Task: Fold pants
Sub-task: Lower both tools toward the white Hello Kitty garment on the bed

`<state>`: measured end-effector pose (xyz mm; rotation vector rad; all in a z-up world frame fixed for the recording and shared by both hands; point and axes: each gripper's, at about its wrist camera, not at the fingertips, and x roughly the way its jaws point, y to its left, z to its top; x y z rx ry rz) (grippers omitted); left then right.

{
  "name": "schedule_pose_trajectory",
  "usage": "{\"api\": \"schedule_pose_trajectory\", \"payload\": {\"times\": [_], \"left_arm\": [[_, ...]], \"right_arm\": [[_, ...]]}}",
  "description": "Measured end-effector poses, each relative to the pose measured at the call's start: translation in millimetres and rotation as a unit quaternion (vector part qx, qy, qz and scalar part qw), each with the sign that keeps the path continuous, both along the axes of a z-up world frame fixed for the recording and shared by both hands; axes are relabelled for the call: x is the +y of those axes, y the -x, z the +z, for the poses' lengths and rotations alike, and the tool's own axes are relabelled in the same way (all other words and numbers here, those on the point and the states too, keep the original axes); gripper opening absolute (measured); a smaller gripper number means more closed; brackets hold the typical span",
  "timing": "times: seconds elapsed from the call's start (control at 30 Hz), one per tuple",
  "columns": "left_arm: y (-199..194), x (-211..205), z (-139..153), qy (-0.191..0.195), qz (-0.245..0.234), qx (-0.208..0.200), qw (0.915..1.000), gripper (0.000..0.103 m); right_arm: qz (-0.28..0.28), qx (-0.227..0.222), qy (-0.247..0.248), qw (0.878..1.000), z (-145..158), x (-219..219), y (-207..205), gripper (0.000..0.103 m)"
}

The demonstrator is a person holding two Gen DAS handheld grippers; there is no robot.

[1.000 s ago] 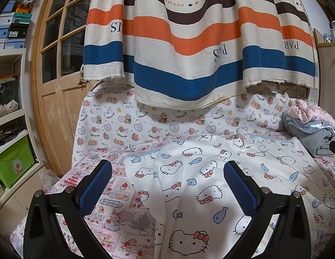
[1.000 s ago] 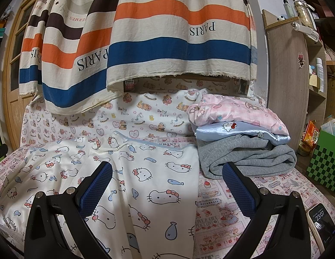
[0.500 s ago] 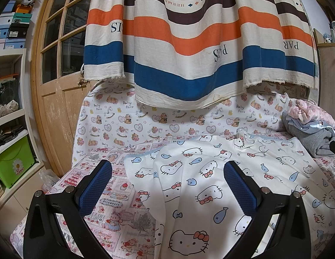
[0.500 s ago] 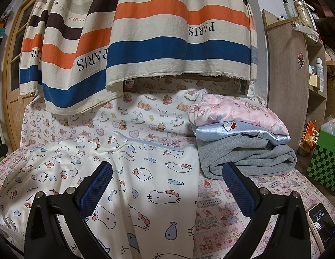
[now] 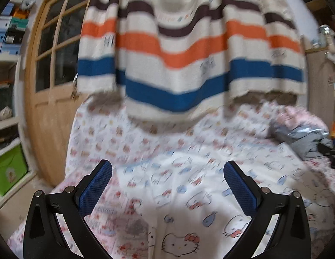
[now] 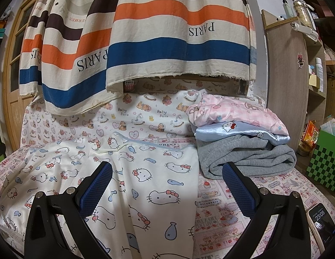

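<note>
Left gripper (image 5: 167,179) and right gripper (image 6: 167,179): jaws apart, empty, above the pants (image 6: 133,185) lying flat on the bed. Risk: the folded pile (image 6: 245,151) at 2 o'clock sits close; a wide sweep may snag it.

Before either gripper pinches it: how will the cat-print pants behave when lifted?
Probably floppy: the cat-print pants lie in soft wrinkles, so unpinched parts should droop. Likely light, as the fabric looks thin. Pushing would probably bunch them against the printed sheet rather than slide them.
</note>
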<state>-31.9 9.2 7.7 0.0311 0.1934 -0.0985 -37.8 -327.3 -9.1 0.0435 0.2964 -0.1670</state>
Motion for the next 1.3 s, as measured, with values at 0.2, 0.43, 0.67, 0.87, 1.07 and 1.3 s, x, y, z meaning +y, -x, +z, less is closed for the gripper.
{"api": "schedule_pose_trajectory", "payload": {"times": [0.2, 0.43, 0.67, 0.87, 1.07, 1.3], "left_arm": [[11, -2, 28, -0.032, 0.020, -0.006, 0.9993, 0.103], [-12, 25, 73, 0.018, -0.018, -0.001, 0.9997, 0.103], [-52, 39, 115, 0.022, 0.031, -0.025, 0.9990, 0.103], [-115, 50, 129, 0.046, 0.056, 0.023, 0.9971, 0.103], [-160, 61, 102, 0.052, 0.095, 0.043, 0.9932, 0.103], [-206, 83, 52, 0.051, 0.108, 0.140, 0.9829, 0.103]], "right_arm": [[0.025, -0.016, 0.001, 1.000, 6, 5, 3, 0.102], [0.061, -0.030, 0.012, 0.998, 43, 29, 7, 0.102], [0.061, -0.026, -0.004, 0.998, 73, 35, -14, 0.102], [0.057, -0.024, 0.014, 0.998, 93, 53, -52, 0.102], [0.074, -0.012, 0.019, 0.997, 114, 79, -106, 0.102], [0.131, 0.064, 0.005, 0.989, 111, 113, -182, 0.102]]}}
